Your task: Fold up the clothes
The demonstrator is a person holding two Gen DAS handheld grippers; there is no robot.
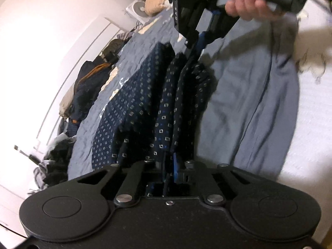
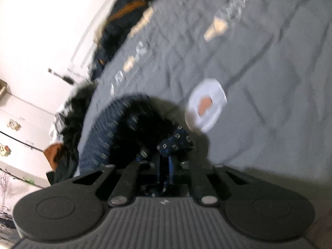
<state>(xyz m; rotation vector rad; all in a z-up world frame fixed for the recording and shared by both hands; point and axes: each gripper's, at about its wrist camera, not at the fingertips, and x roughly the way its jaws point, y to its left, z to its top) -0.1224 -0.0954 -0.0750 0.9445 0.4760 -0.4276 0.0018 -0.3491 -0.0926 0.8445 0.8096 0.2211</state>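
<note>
Cloth (image 1: 132, 112), navy with small square dots, hangs stretched above the grey quilt (image 1: 238, 108), pinched at both ends. The left gripper (image 1: 172, 164) is clamped on its near edge; the right gripper (image 1: 194, 50), held by a hand (image 1: 247, 4), bites the far edge. Beside the quilt, against the wall, dark clothes (image 1: 91, 87) lie heaped.

Both grippers are chunky matte black plastic: the left gripper (image 1: 172, 164) has round side discs, silver rivets and blue finger pads; the right gripper (image 2: 166, 161) has a ribbed grey top.
</note>
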